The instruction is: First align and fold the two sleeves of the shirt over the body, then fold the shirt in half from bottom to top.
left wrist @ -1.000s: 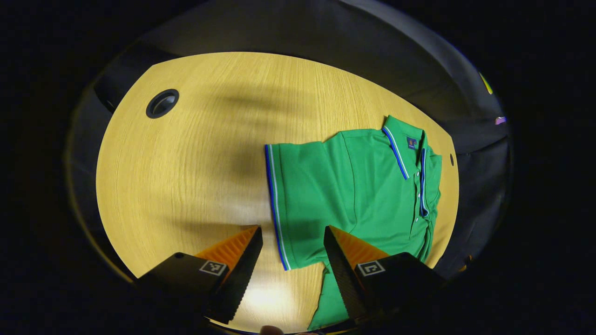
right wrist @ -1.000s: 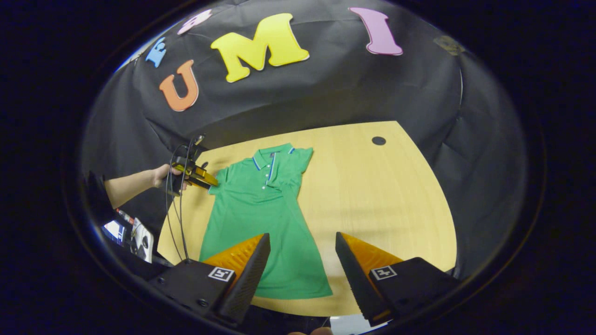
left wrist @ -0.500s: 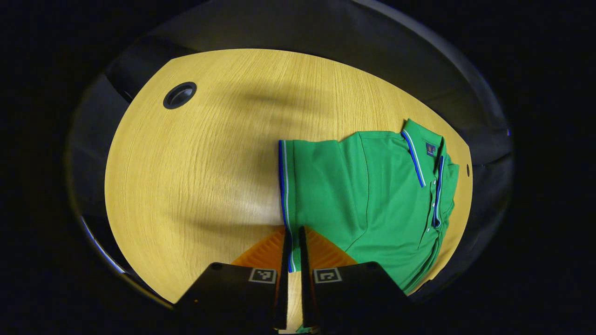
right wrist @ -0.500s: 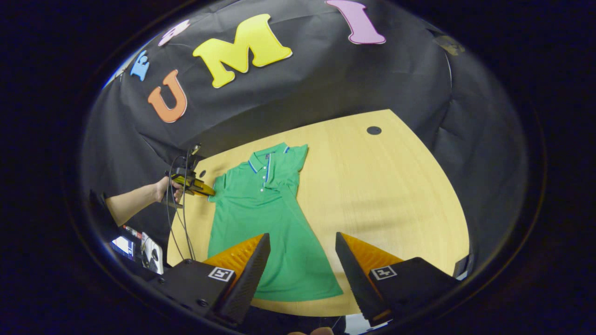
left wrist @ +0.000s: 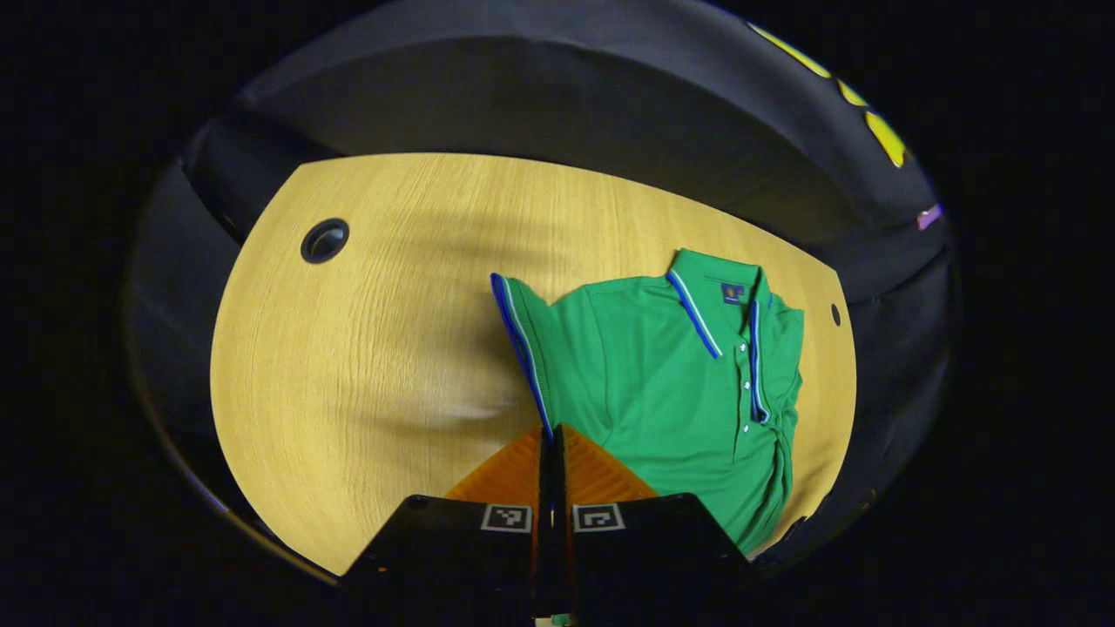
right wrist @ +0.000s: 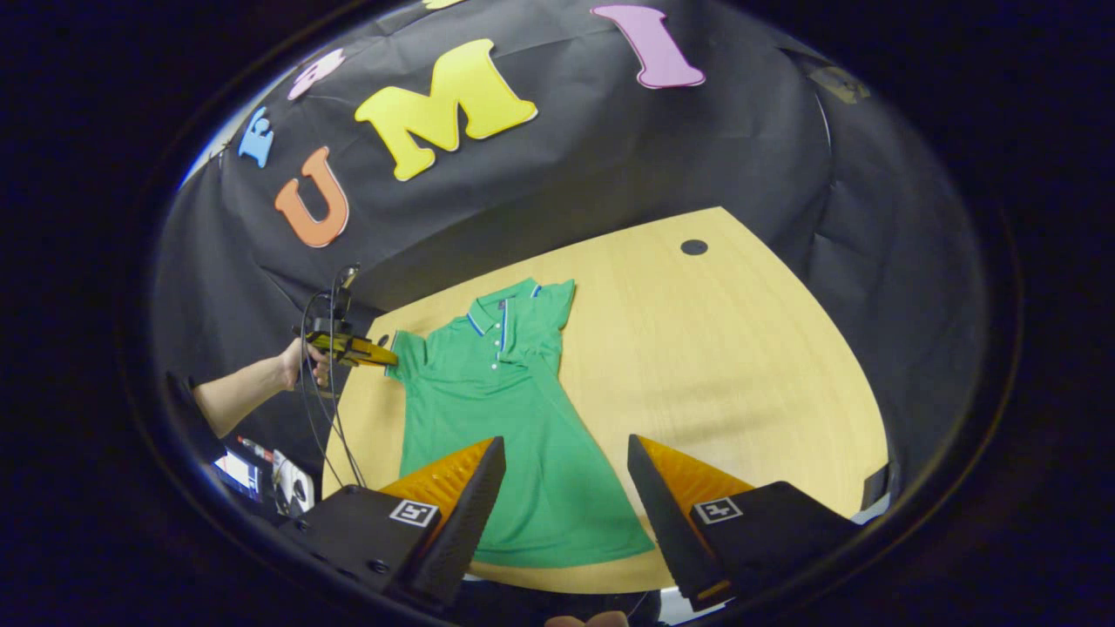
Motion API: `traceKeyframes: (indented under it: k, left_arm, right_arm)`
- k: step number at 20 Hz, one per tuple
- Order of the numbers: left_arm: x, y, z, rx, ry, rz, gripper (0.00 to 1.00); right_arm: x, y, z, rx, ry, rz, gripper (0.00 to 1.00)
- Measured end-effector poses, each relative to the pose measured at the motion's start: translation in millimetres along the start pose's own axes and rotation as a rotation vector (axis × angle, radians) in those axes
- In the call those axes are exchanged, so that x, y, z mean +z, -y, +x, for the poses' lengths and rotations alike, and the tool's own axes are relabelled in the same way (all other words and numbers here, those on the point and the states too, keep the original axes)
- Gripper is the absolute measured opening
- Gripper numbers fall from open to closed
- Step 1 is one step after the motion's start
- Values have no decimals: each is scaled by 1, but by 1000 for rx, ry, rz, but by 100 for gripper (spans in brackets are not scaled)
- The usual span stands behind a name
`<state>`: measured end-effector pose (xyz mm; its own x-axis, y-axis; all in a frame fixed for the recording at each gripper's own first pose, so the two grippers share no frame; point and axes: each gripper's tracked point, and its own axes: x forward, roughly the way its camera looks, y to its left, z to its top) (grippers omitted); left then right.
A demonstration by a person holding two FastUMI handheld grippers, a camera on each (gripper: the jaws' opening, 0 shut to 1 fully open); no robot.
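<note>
While left gripper (left wrist: 550, 435) pinches sleeve (left wrist: 523, 348), right gripper (right wrist: 566, 453) parted, shirt (right wrist: 505, 418) collar toward wall

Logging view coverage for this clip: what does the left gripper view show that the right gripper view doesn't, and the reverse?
Left gripper view: the left gripper shut on the striped sleeve cuff, lifted off the table, and a large round table hole.

Right gripper view: the open right gripper above the shirt hem, the person's hand, and hanging cables.

Both: the green shirt on the wooden table, collar included.
</note>
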<state>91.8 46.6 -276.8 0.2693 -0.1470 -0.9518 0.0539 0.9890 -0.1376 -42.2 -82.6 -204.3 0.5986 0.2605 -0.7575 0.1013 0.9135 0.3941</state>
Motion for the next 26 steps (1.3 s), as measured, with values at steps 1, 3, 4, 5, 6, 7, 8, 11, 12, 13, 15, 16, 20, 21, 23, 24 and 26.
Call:
traceKeyframes:
  k: [1, 3, 4, 5, 6, 7, 8, 11, 12, 13, 15, 16, 20, 21, 23, 24, 26]
  left_arm:
    - [2, 9, -2, -1, 5, 30, 4]
    - [9, 25, -4, 5, 10, 82, 3]
    - [11, 36, -1, 2, 8, 100, 3]
    - [12, 44, 3, 8, 1, 114, 3]
    - [11, 53, 10, 13, -8, 127, 3]
    - [10, 62, 16, 7, -22, 136, 3]
    - [6, 73, 22, -4, -40, 144, 3]
    - [-1, 100, 45, -23, -69, 157, 4]
    - [-2, 107, 50, -24, -70, 160, 4]
    - [-2, 113, 53, -28, -67, 159, 5]
    - [1, 127, 56, -51, -41, 157, 8]
    - [5, 129, 55, -59, -23, 160, 10]
    - [1, 131, 39, -60, 9, 109, 42]
    - [1, 127, 30, -51, 27, 91, 55]
    - [0, 114, 8, -14, 81, 111, 78]
    - [-3, 107, -7, 9, 116, 139, 79]
    - [-16, 104, -36, 22, 175, 178, 79]
  right_arm:
    - [-1, 0, -2, 0, 6, 0, 90]
    - [-5, 1, -9, -6, 23, -6, 97]
    - [-6, 3, -13, -11, 32, -9, 90]
    - [-7, 5, -17, -20, 39, -13, 90]
    - [-10, 9, -20, -30, 45, -14, 90]
    - [-12, 12, -23, -38, 49, -10, 90]
    - [-16, 16, -26, -46, 50, -1, 90]
    - [-27, 25, -33, -59, 43, 46, 90]
    - [-31, 25, -34, -58, 41, 62, 90]
    - [-31, 27, -35, -63, 42, 69, 90]
    - [-31, 28, -36, -69, 47, 62, 90]
    - [-30, 26, -36, -63, 50, 57, 90]
    - [-31, 19, -25, -46, 30, 23, 90]
    - [-30, 16, -23, -38, 27, 11, 90]
    - [-28, 2, -16, 2, 21, -12, 84]
    - [-26, -1, -13, 10, 17, -25, 92]
    - [-21, 1, -5, -24, 17, -97, 98]
